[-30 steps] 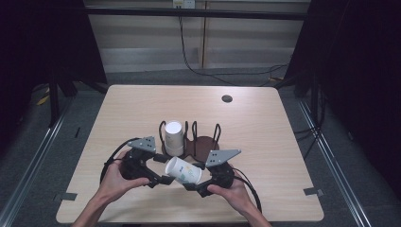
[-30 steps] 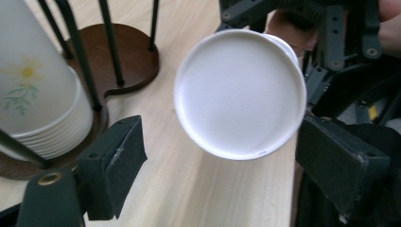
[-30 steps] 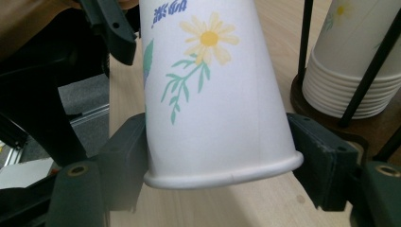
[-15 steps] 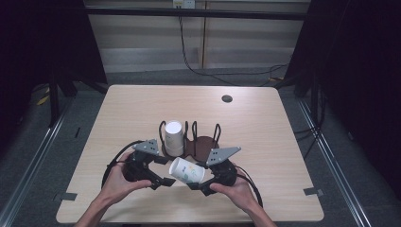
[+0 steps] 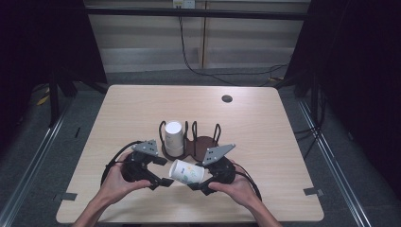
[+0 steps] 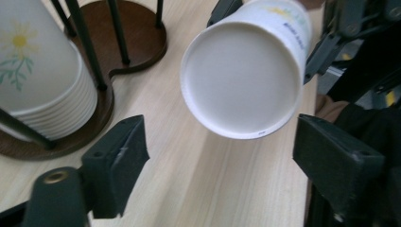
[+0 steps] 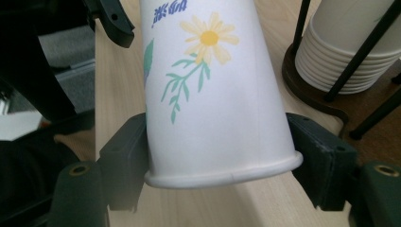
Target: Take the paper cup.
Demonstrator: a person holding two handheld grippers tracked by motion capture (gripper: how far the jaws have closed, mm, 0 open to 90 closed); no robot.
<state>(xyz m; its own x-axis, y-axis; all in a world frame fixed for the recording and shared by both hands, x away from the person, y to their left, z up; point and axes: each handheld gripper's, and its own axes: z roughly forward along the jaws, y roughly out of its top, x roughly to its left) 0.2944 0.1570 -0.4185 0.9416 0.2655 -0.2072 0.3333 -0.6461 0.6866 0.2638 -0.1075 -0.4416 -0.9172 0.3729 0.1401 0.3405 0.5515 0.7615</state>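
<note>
Tabletop: left tool nearer cup

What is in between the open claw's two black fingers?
Only bare wooden table lies between them; the left gripper view shows the paper cup's base just beyond, untouched.

Both handheld grippers, the left gripper and the right gripper, are matte black with blocky jaws and brass-coloured screws, each topped by a grey triangular plate and trailing a looping black cable.

Left gripper fingers spread, just closing slightly; right gripper fingers clamped.
</note>
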